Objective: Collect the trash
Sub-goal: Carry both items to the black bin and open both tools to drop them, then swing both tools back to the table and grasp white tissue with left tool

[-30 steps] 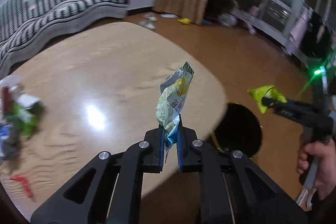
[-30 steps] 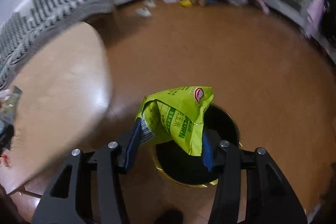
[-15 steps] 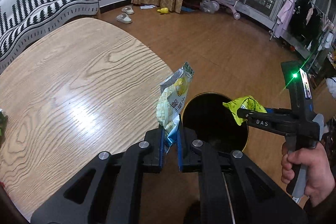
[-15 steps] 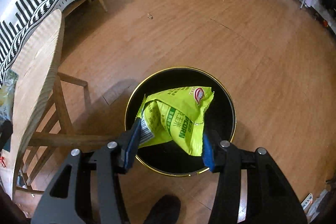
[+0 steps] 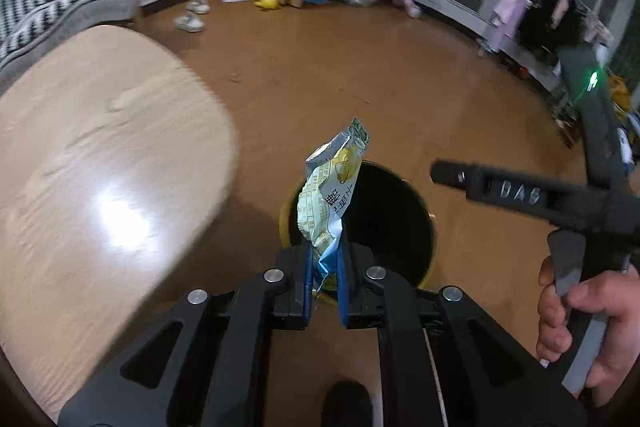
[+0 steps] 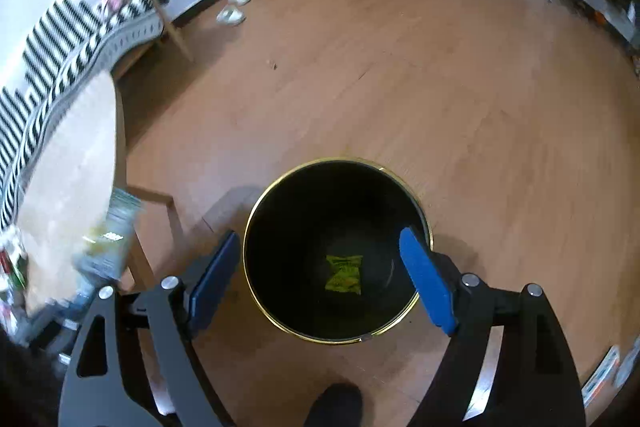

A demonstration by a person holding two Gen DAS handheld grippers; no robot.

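Crinkled foil, pale green and white, stands upright as a snack wrapper pinched between the blue pads of the left gripper above the round black bin with its gold rim. Spread wide over the bin, the right gripper holds nothing; a yellow-green packet lies on the dim bottom. Motion blur smears the wooden table.

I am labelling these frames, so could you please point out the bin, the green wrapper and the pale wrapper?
bin (image 6: 256, 227): right wrist view, gold rim on its left side.
green wrapper (image 6: 344, 274): right wrist view, middle of the packet.
pale wrapper (image 5: 326, 199): left wrist view, printed middle.
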